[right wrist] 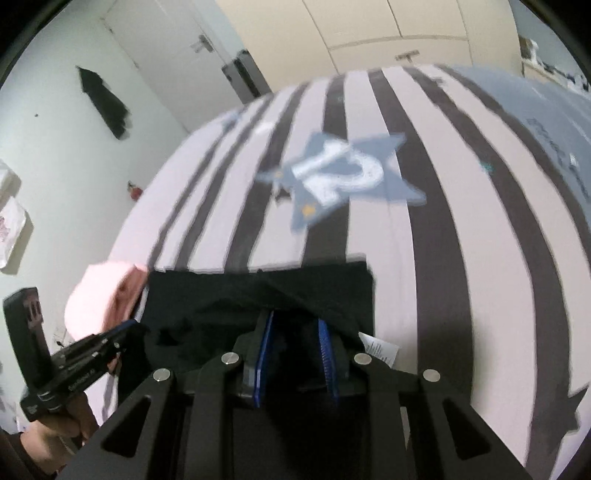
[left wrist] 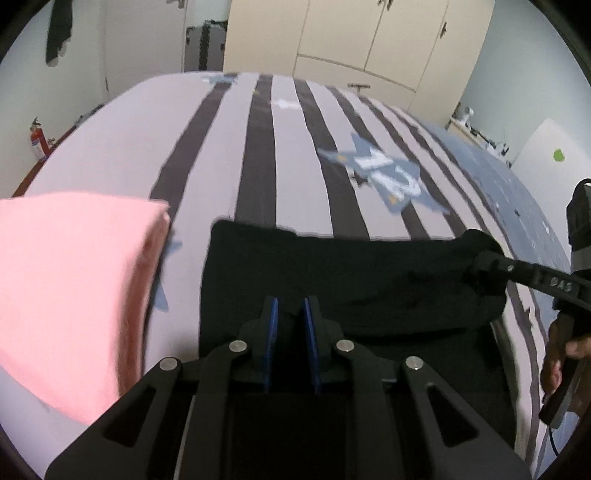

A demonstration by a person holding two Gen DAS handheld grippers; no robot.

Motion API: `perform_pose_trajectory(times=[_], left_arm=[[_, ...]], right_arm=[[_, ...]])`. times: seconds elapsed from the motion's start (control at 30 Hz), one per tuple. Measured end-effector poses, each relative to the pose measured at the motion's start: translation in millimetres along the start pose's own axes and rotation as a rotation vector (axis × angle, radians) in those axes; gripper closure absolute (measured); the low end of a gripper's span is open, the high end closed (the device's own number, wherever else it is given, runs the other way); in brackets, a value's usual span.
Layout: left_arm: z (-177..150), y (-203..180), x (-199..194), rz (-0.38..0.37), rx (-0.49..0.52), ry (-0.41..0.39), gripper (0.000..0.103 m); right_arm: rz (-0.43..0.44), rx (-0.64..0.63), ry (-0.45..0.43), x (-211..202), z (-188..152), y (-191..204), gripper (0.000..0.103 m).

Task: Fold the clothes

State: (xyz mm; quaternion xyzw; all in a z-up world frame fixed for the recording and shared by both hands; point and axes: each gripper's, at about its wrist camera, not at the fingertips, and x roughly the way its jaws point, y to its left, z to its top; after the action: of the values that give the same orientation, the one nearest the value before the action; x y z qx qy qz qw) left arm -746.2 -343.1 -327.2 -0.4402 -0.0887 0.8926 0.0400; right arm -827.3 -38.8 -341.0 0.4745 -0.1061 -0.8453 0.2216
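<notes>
The black garment [left wrist: 332,273] lay on the striped bedsheet [left wrist: 258,155], at the near side of the bed, and both grippers were at it. In the left wrist view, the left gripper [left wrist: 290,314] was at the near edge of the dark cloth, its blue-lined fingers [left wrist: 272,321] standing close together with only a narrow gap. The cloth seemed to sit between them, but black on black made it hard to be sure, so a firm grip could not be told. In the right wrist view, the right gripper [right wrist: 295,332] was a little wider, and a raised fold of the black garment [right wrist: 258,291] hung over its fingertips. Whether it really pinched the cloth could not be told either. A white care label [right wrist: 380,349] stuck out just beside the right finger. A folded pink garment [left wrist: 74,288] lay beside the black one, on its left side. On the sheet further away there was a blue star with the number 12 [right wrist: 340,173]. A cream wardrobe [left wrist: 369,33] stood behind the bed.
</notes>
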Motion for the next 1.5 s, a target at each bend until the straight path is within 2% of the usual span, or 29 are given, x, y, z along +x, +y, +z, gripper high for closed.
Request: perform_pose_trajectory(times=[0.13,0.23,0.37,0.5,0.63,0.8,0.9,0.93,1.03,1.2,1.3,1.37,1.5], left_arm=[[-2,2,-9,-0.011,-0.003,-0.005,0.089],[-11,-2,-18,-0.03,0.018,-0.008,0.089],[-26,-12,-20,-0.07,0.056,0.019,0.089],[-32,-22,-5,-0.08,0.086,0.061,0.089],[-19,-18,16,-0.063,0.05,0.085,0.089],[-12,-11,31,-0.05,0.022,0.095,0.089],[-10,-11,32,-0.043,0.025,0.093,0.089],[-8,-11,30,-0.042,0.013,0.088,0.089],[-5,-9,32,-0.019,0.006,0.07,0.089],[-7,-7,39,-0.018,0.025,0.095,0.089],[-2,-6,30,-0.002,0.033,0.054,0.089],[-1,0,33,0.005,0.03,0.056,0.089],[-4,7,51,0.023,0.066,0.1,0.089]], right_arm=[[0.056,-0.03,0.007,-18,3,3,0.077],[0.049,-0.039,-0.018,-36,-1,0,0.067],[0.038,-0.046,-0.03,-49,-9,-4,0.066],[0.048,-0.135,0.039,-43,-41,15,0.066],[0.044,-0.19,0.111,-10,-59,33,0.066],[-0.018,-0.101,0.073,29,-24,19,0.066],[-0.032,-0.052,0.08,47,-1,6,0.071],[-0.038,-0.048,0.088,53,4,4,0.074],[-0.042,-0.079,0.111,65,4,2,0.075],[-0.008,-0.049,0.08,42,4,-11,0.078],[0.015,-0.024,0.056,25,4,-20,0.078],[0.027,-0.01,0.04,16,5,-25,0.078],[0.021,-0.033,0.045,28,10,-24,0.078]])
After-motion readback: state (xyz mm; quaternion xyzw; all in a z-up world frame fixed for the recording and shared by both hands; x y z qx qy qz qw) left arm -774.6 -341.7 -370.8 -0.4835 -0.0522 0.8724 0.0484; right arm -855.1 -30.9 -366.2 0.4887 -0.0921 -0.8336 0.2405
